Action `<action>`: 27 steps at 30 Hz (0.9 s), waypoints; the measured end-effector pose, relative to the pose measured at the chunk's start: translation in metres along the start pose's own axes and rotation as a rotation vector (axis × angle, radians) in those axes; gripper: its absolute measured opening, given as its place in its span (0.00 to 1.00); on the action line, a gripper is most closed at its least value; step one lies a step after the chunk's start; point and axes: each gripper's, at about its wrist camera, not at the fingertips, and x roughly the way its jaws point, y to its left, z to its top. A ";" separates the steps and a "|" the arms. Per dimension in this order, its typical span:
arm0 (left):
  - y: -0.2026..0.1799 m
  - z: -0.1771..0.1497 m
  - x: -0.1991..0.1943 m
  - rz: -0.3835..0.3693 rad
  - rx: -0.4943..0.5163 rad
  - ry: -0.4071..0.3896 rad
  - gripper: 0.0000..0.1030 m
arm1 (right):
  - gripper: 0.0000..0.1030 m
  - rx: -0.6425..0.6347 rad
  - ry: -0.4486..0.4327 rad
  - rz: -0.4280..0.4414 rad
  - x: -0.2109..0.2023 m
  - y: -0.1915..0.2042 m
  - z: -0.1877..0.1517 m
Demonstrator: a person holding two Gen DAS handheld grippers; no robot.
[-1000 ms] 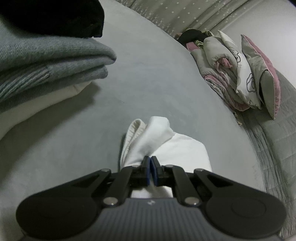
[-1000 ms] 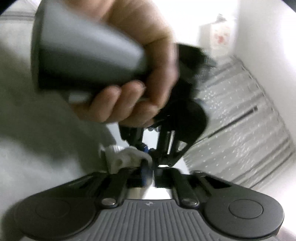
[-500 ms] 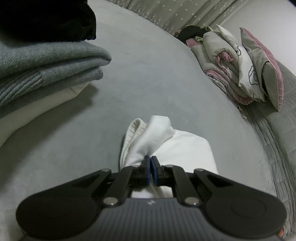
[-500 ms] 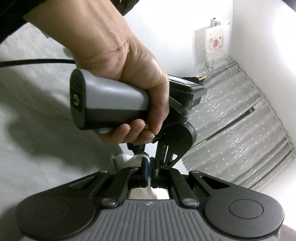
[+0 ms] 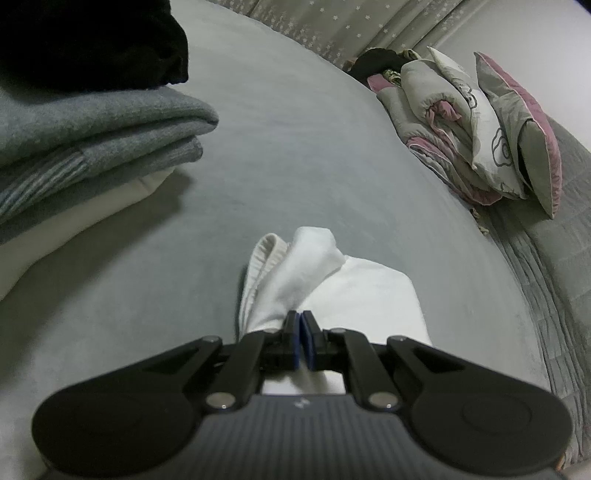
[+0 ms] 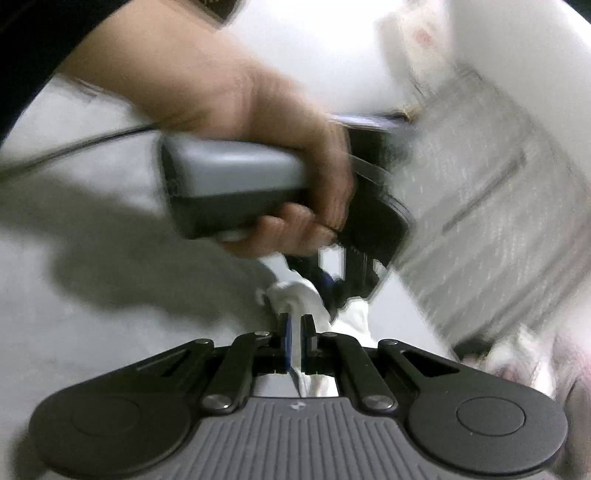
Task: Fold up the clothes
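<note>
A white garment (image 5: pixel 325 273) hangs over the grey bed (image 5: pixel 295 147). My left gripper (image 5: pixel 302 321) is shut on a bunched corner of it, ribbed cuff sticking up beside the pads. In the right wrist view my right gripper (image 6: pixel 294 325) is shut on another bunch of the white garment (image 6: pixel 295 295). Just beyond it the person's hand (image 6: pixel 258 122) holds the left gripper's grey handle (image 6: pixel 232 192), close to my right fingers. This view is motion-blurred.
A stack of folded clothes, black on grey (image 5: pixel 92 125) on cream, lies at the left of the bed. Folded quilts and pillows (image 5: pixel 480 129) sit at the far right. Starred curtains (image 5: pixel 351 26) hang behind. A quilted cover (image 5: pixel 554 277) borders the right side.
The left view has shifted slightly, the folded stack sliding left. The right gripper has swung, with the hand and left handle moving lower and right in its view, now blurred. Both grips hold.
</note>
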 end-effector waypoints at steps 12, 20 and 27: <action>-0.039 -0.011 -0.031 -0.012 0.161 -0.053 0.07 | 0.03 0.302 0.174 0.161 0.011 -0.024 -0.036; -0.030 -0.020 -0.001 0.031 0.101 0.008 0.08 | 0.07 0.531 0.178 0.227 -0.016 -0.073 -0.050; -0.035 -0.036 -0.027 0.038 0.085 -0.009 0.12 | 0.17 0.797 0.183 0.202 0.009 -0.159 -0.067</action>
